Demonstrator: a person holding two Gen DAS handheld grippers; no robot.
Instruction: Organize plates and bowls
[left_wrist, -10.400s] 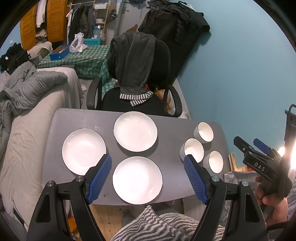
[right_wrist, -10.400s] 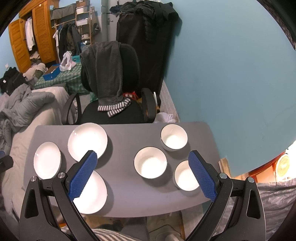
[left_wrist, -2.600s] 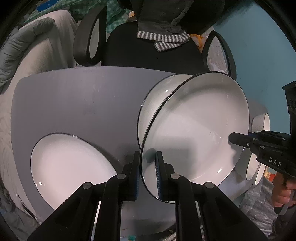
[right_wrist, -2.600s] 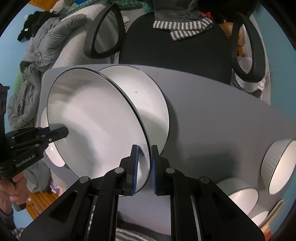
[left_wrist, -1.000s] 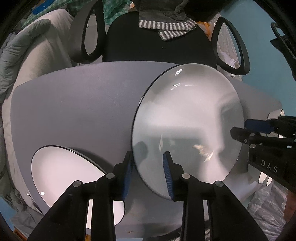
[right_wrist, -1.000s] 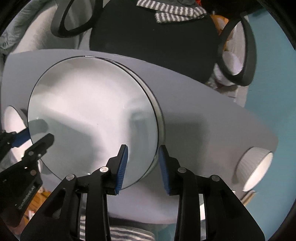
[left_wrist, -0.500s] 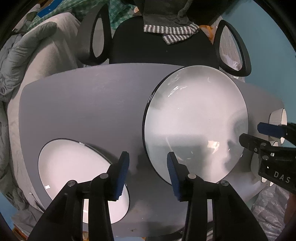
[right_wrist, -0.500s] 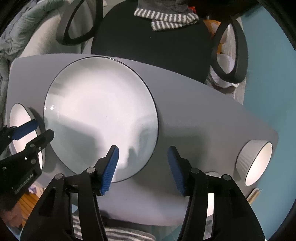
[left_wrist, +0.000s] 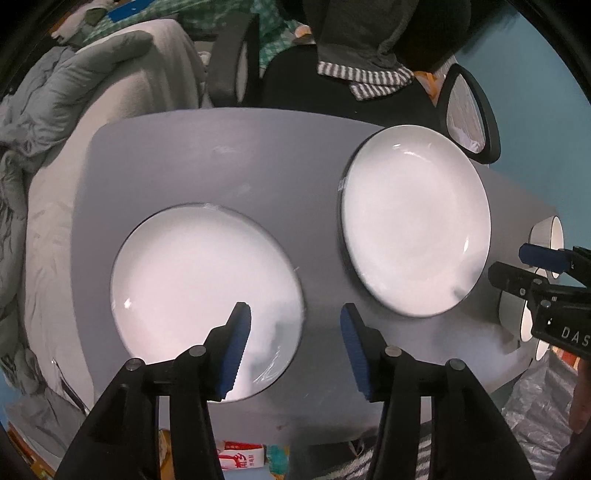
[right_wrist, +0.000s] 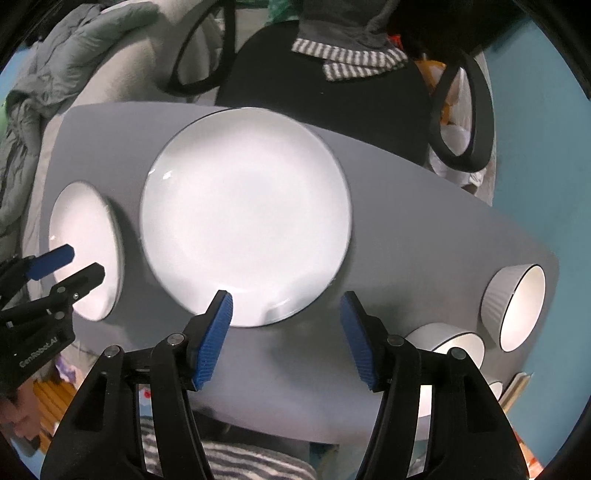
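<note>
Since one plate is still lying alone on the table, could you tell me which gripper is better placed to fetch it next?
Left, probably. The left gripper hangs right at the lone plate, its opening jaws empty. The right gripper sits by the stacked plates, farther away.

We see bare grey tabletop (left_wrist: 236, 155) across the upper left of the left wrist frame: free passage. Lower left is filled by a single white black-rimmed plate (left_wrist: 199, 291); centre right by the white plate stack (left_wrist: 413, 221). The strip between them is open. In the right wrist frame, the stack (right_wrist: 247, 210) sits centre, clear grey lane to its right, then white ribbed bowls (right_wrist: 517, 306) crowd the lower right edge. The black office chair (right_wrist: 325, 88) blocks the top edge. The other black gripper (right_wrist: 51, 273) intrudes at left.
</note>
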